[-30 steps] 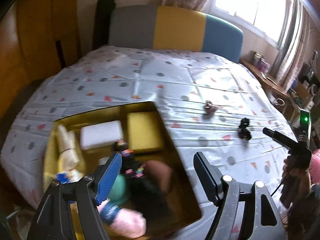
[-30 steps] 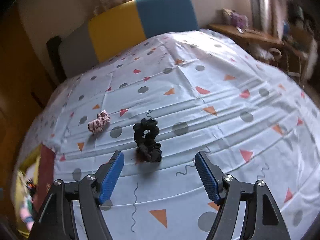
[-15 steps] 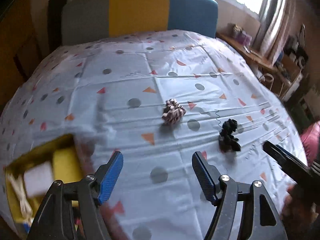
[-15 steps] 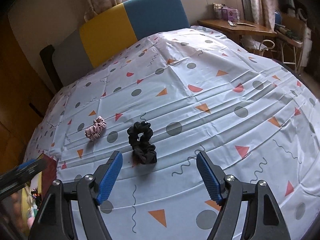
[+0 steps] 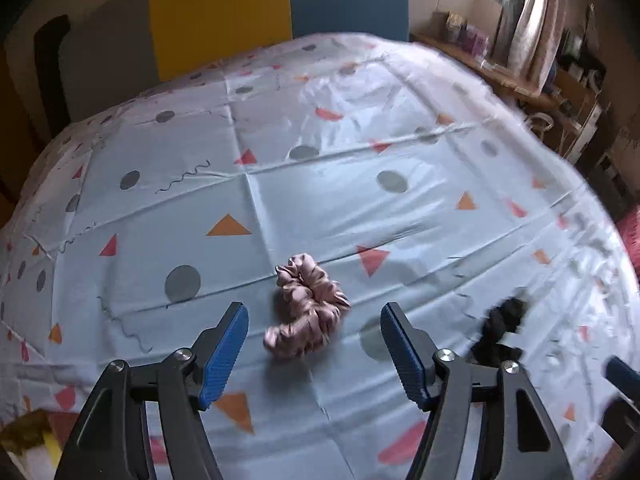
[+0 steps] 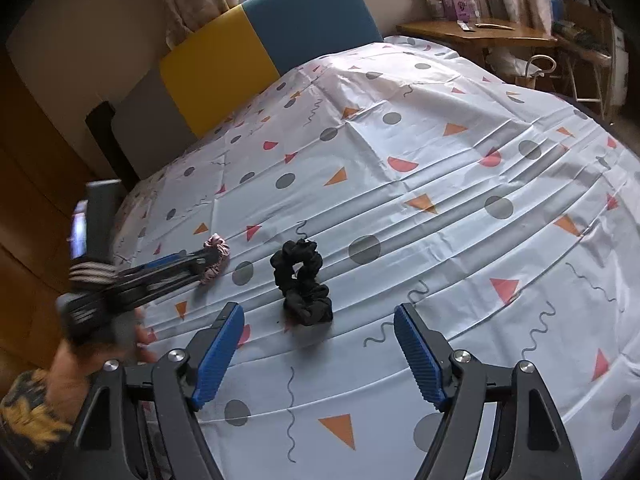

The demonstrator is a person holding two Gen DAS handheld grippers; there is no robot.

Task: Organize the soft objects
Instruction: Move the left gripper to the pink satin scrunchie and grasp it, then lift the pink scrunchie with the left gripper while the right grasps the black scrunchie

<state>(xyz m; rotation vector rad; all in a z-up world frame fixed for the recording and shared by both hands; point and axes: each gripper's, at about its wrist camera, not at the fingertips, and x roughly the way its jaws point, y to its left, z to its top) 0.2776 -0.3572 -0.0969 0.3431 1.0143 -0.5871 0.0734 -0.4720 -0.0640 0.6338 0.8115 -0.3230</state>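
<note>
left wrist view first: our left gripper (image 5: pixel 314 346) hangs low over the bed sheet (image 5: pixel 320 208), blue pads spread wide with nothing between them. the pink scrunchie (image 5: pixel 306 312) lies on the sheet in the gap ahead of the tips, touching neither pad. off to the right the black scrunchie (image 5: pixel 500 328) shows as a blur, and a dark tip of our right gripper (image 5: pixel 622 376) pokes in at the edge. the sheet is pale blue, creased in fold lines, dotted with grey circles, orange and red triangles and black squiggles. behind it stands a headboard (image 5: pixel 276 20) in grey, yellow and teal panels; a wooden shelf (image 5: pixel 512 80) with small jars runs along the wall by a shiny curtain (image 5: pixel 528 20). a corner of a yellow box (image 5: pixel 28 436) peeks in bottom left.

now the right wrist view: our right gripper (image 6: pixel 318 354) is also spread open and empty, and the black scrunchie (image 6: pixel 302 282) sits on the sheet (image 6: pixel 440 220) just beyond the tips, a little left of centre. at left we see our left gripper (image 6: pixel 192 264) reaching in flat, its tips right at the pink scrunchie (image 6: pixel 216 258), held by our left hand (image 6: pixel 96 356). whether a pad touches the scrunchie we cannot tell. the headboard (image 6: pixel 280 40) rises behind, a wooden desk (image 6: pixel 480 36) with boxes stands at the far right, and brown wooden panelling (image 6: pixel 36 200) fills the left side.
</note>
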